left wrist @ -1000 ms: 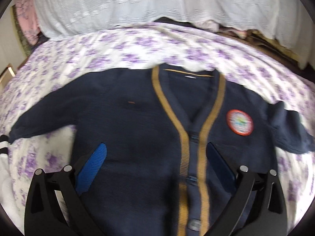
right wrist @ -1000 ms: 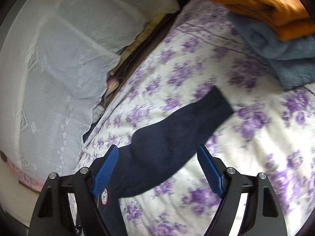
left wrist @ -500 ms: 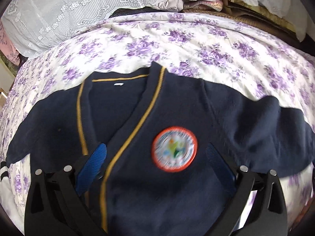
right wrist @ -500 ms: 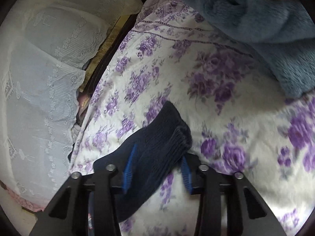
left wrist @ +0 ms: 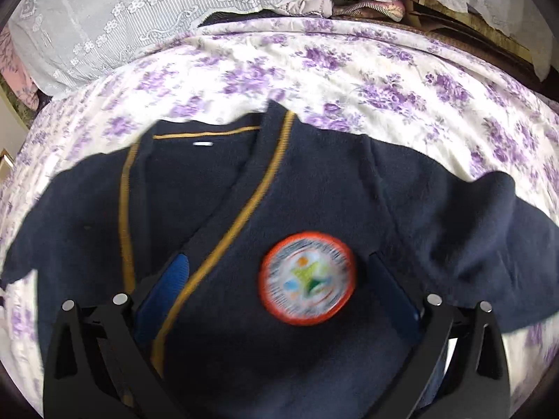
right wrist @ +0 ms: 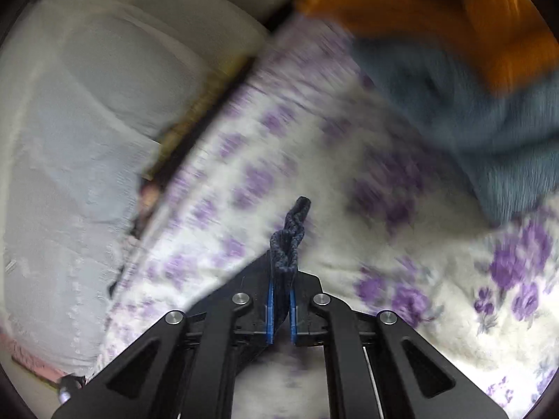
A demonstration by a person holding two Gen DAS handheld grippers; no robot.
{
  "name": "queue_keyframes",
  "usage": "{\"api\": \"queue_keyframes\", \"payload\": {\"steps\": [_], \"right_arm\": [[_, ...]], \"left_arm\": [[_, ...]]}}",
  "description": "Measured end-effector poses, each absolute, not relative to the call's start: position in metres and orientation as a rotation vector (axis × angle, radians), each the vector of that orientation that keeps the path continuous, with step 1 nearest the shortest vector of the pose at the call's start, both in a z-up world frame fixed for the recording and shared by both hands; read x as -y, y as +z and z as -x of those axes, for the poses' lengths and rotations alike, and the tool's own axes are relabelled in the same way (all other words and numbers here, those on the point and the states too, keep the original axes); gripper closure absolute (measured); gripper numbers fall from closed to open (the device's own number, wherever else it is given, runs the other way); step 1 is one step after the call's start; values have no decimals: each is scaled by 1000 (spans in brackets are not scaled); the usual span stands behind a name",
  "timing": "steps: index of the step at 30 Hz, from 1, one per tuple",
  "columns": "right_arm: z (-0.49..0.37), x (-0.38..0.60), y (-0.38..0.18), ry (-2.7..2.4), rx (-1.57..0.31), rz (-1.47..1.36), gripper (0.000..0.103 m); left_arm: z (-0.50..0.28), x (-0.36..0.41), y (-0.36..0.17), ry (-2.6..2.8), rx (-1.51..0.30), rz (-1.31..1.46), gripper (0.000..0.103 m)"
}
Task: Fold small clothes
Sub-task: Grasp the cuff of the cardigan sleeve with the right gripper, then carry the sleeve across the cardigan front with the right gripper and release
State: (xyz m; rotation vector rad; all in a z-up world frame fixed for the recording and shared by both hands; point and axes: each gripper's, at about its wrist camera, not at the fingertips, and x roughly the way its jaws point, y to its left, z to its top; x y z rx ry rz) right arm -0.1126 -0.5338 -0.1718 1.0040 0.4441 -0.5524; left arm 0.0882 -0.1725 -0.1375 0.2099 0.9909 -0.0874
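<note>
place: home bedroom | cues: floral bedspread [left wrist: 349, 80]; lace pillow cover [left wrist: 139, 17]; folded clothes [right wrist: 454, 52]

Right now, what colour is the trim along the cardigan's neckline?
Mustard yellow trim on the navy cardigan, clearest in the left wrist view.

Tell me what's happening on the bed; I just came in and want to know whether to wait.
Someone is folding a navy cardigan spread on the flowered bedspread, using a handheld gripper in each hand. The right gripper has its jaws pinched shut on the cuff of one sleeve. The left gripper hovers with jaws wide open over the chest, either side of the round badge. No fold shows yet. An orange cloth and a blue towel lie farther up the bed.
</note>
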Motion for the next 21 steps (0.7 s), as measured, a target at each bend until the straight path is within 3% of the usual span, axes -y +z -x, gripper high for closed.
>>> {"api": "queue_keyframes", "payload": {"steps": [2,13,21], "right_arm": [[113,543,-191,-546,-468,-1091,97],[115,515,-147,-538,-387,-883,97],[112,487,-130,-490,-395,-804,97]], "left_arm": [[-81,158,-130,-80,-967,-259,4],[-79,27,-118,94,-881,-389,4],[-109,-64,-146,130,-936,-96,4]]}}
